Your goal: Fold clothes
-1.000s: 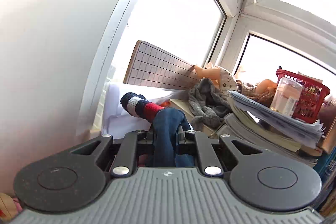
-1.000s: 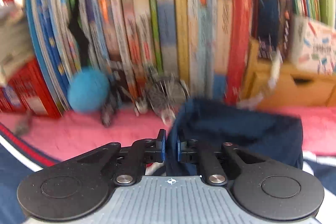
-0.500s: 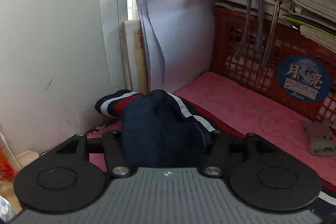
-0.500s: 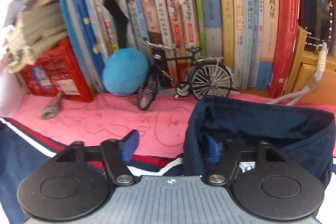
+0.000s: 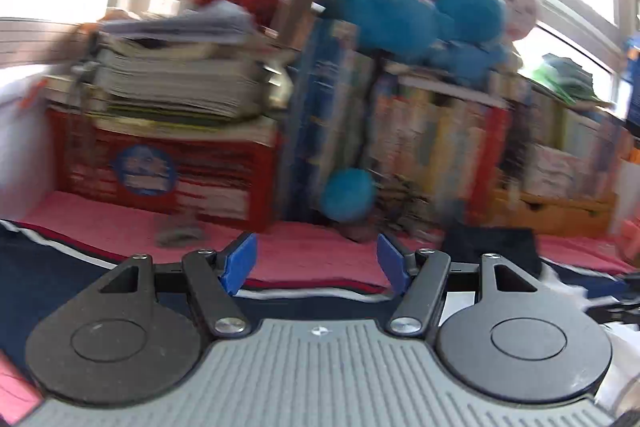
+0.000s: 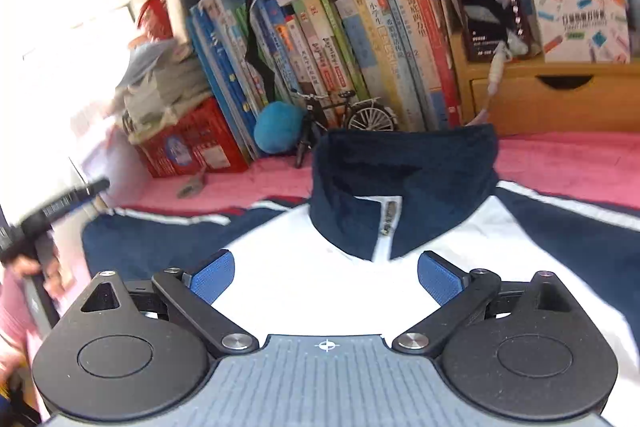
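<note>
Lying spread flat on the pink counter (image 6: 568,155), the navy-and-white jacket (image 6: 320,275) has been let go: half a second ago both jaws pinched its cloth; now left gripper (image 5: 316,263) and right gripper (image 6: 324,273) gape empty. Folding can begin. The red crate (image 5: 160,171) carries stacked papers.
</note>
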### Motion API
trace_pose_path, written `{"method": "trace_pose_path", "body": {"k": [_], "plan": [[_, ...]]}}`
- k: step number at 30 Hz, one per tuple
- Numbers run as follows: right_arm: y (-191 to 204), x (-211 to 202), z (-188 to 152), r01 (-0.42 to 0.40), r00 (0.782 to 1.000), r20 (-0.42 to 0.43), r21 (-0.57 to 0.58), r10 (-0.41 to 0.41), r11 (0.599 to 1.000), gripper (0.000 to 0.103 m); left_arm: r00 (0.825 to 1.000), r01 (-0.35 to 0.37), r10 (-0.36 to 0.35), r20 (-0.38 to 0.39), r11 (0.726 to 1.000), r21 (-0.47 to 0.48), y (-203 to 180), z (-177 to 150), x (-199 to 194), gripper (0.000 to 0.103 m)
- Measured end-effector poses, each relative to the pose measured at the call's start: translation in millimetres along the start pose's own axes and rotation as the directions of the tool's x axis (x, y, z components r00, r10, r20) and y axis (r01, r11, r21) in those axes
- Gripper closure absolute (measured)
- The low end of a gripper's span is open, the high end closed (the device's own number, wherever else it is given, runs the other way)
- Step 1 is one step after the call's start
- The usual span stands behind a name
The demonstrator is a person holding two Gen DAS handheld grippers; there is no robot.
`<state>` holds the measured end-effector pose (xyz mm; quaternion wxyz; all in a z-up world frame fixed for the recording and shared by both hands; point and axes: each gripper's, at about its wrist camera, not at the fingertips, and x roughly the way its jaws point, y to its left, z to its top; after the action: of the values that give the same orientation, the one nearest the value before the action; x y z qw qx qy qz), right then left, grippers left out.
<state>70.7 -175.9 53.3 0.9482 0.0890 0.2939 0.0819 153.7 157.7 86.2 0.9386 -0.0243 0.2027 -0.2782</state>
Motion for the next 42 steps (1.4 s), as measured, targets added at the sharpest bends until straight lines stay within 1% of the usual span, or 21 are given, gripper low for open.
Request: {"method": "trace_pose_path", "body": {"k": [2, 5, 8, 12, 14, 15, 17, 19, 23, 24, 25, 27, 28, 30, 32, 34, 35, 36, 37, 39, 42], "plan": [[13.9, -6.0, -17.3, 0.038, 0.999, -0.02, -0.146, -0.041, 0.989, 0.028, 0.987, 0.124, -0.117, -0.111, 0.99, 0.061, -47.5, -15.2, 19.1, 0.039], [23.0, -7.7, -41.5, 0.023, 0.997, -0.066, -0.263, -0.042, 0.965, 0.035, 0.959, 0.188, -0.145, -0.242, 0.968, 0.165, -100.8, -45.3, 48.0, 0.044], [0.6, -6.2, -55.2, 0.079, 0.99, -0.095, -0.261, -0.107, 0.962, 0.036, 0.952, 0.112, -0.038, -0.305, 0.967, 0.228, -115.2, -67.5, 79.8, 0.048], [-78.8, -26.1, -64.4, 0.27, 0.958, -0.082, -0.072, -0.275, 0.96, 0.038, 0.958, 0.0, 0.054, -0.281, 0.982, 0.19, -96.3, -62.3, 95.4, 0.048], [-120.2, -47.8, -71.6, 0.404, 0.913, -0.071, 0.004, -0.403, 0.915, 0.048, 0.956, -0.067, 0.115, -0.269, 0.981, 0.181, -87.0, -57.1, 103.8, 0.047], [-141.3, -60.7, -76.8, 0.467, 0.883, -0.069, 0.046, -0.464, 0.883, 0.048, 0.954, -0.095, 0.142, -0.265, 0.979, 0.182, -83.4, -55.0, 107.5, 0.047], [-175.2, -88.6, -87.5, 0.526, 0.85, -0.081, 0.132, -0.52, 0.84, 0.052, 0.945, -0.156, 0.199, -0.258, 0.972, 0.177, -75.7, -50.9, 114.4, 0.039], [-190.2, -133.1, -104.0, 0.495, 0.861, -0.021, 0.265, -0.508, 0.828, 0.054, 0.94, -0.178, 0.213, -0.266, 0.973, 0.149, -68.4, -47.7, 119.8, 0.033], [-214.5, -227.4, -139.0, 0.357, 0.865, 0.132, 0.518, -0.485, 0.777, 0.02, 0.936, -0.194, 0.223, -0.274, 0.972, 0.129, -61.4, -43.4, 125.7, 0.027], [-222.9, -246.7, -148.8, 0.371, 0.833, 0.131, 0.589, -0.538, 0.718, 0.018, 0.935, -0.199, 0.23, -0.272, 0.97, 0.137, -62.7, -43.0, 126.4, 0.026], [-232.0, -264.4, -158.8, 0.4, 0.787, 0.108, 0.66, -0.607, 0.636, 0.018, 0.933, -0.204, 0.237, -0.269, 0.968, 0.145, -64.0, -42.7, 127.0, 0.026], [-252.3, -288.2, -178.6, 0.485, 0.66, 0.005, 0.76, -0.751, 0.432, 0.015, 0.932, -0.21, 0.246, -0.267, 0.965, 0.155, -65.3, -42.1, 128.0, 0.026], [-262.7, -294.5, -186.3, 0.504, 0.622, -0.035, 0.783, -0.782, 0.365, 0.013, 0.931, -0.212, 0.247, -0.268, 0.965, 0.155, -65.3, -41.9, 128.3, 0.025], [-283.4, -303.7, -200.1, 0.524, 0.57, -0.104, 0.81, -0.815, 0.263, 0.009, 0.931, -0.211, 0.244, -0.271, 0.966, 0.147, -63.1, -41.2, 128.4, 0.024], [-302.7, -304.0, -209.0, 0.524, 0.572, -0.116, 0.814, -0.812, 0.253, 0.004, 0.93, -0.214, 0.248, -0.271, 0.965, 0.148, -62.4, -41.0, 128.3, 0.023], [-318.0, -296.1, -205.9, 0.531, 0.603, -0.105, 0.792, -0.791, 0.3, 0.009, 0.928, -0.225, 0.264, -0.264, 0.959, 0.171, -66.0, -41.4, 128.3, 0.022], [-323.9, -290.4, -200.9, 0.546, 0.617, -0.112, 0.773, -0.779, 0.322, 0.036, 0.926, -0.23, 0.273, -0.26, 0.956, 0.183, -67.9, -41.7, 128.3, 0.022], [-329.2, -284.3, -195.1, 0.565, 0.63, -0.124, 0.751, -0.767, 0.342, 0.072, 0.925, -0.234, 0.278, -0.257, 0.953, 0.192, -68.8, -41.8, 128.2, 0.022], [-331.1, -282.4, -186.6, 0.598, 0.615, -0.113, 0.713, -0.781, 0.367, 0.079, 0.925, -0.236, 0.282, -0.255, 0.952, 0.197, -69.1, -41.9, 128.1, 0.022], [-332.1, -281.6, -167.5, 0.672, 0.564, -0.067, 0.616, -0.823, 0.411, 0.08, 0.924, -0.238, 0.285, -0.254, 0.95, 0.2, -69.0, -41.9, 128.2, 0.021], [-329.2, -286.1, -144.3, 0.797, 0.42, 0.056, 0.454, -0.906, 0.398, 0.079, 0.923, -0.241, 0.288, -0.254, 0.949, 0.202, -68.6, -41.8, 128.4, 0.02]]}}
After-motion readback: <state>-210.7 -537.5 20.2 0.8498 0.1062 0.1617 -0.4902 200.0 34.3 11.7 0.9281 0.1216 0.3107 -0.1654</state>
